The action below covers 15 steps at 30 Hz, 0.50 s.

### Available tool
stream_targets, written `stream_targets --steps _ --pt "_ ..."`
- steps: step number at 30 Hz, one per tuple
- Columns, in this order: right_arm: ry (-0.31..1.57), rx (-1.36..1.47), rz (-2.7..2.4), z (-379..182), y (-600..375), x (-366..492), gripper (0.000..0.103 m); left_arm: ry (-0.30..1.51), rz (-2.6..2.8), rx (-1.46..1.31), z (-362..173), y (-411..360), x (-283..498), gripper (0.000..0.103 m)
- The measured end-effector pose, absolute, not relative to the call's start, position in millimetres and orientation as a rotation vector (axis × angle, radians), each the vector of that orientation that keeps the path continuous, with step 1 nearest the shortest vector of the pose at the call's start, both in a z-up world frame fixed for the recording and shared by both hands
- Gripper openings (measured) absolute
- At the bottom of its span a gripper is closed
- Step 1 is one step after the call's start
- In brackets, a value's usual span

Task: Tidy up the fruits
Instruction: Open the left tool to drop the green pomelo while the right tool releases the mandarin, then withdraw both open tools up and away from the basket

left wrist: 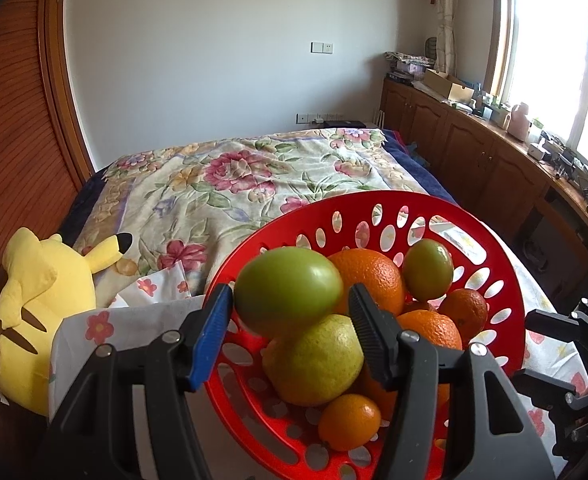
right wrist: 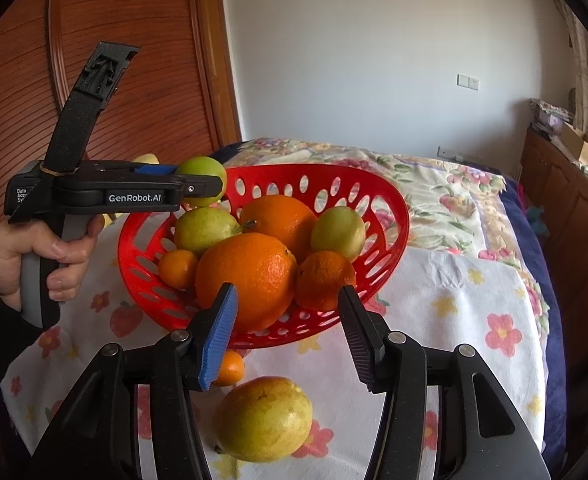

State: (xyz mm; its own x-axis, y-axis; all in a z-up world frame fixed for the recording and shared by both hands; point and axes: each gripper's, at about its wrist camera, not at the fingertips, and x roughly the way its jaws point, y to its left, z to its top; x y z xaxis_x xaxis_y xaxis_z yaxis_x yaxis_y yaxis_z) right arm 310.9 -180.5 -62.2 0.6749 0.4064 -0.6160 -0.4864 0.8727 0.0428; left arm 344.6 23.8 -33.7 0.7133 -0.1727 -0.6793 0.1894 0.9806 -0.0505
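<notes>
The left gripper (left wrist: 290, 304) held a green fruit (left wrist: 288, 286) between its pads above the near-left rim of the red basket (left wrist: 489, 240), which sat on a floral cloth (right wrist: 453, 320) at the foot edge of the bed (left wrist: 230, 176). Only the right wrist view showed the right gripper (right wrist: 288, 312) with jaws apart and empty, the hand (right wrist: 42, 252) on the left tool, and a yellow pear (right wrist: 264, 418) and small orange (right wrist: 230, 368) outside the basket. The left view alone caught a yellow plush toy (left wrist: 42, 292), wooden cabinets (left wrist: 473, 156) and a window (left wrist: 553, 48).
</notes>
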Motion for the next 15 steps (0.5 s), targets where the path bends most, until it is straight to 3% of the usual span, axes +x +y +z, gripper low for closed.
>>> stream_targets --steps 15 --pt "0.658 -0.104 0.483 -59.4 -187.1 289.4 0.061 0.693 -0.213 -0.007 -21.6 26.2 294.0 0.064"
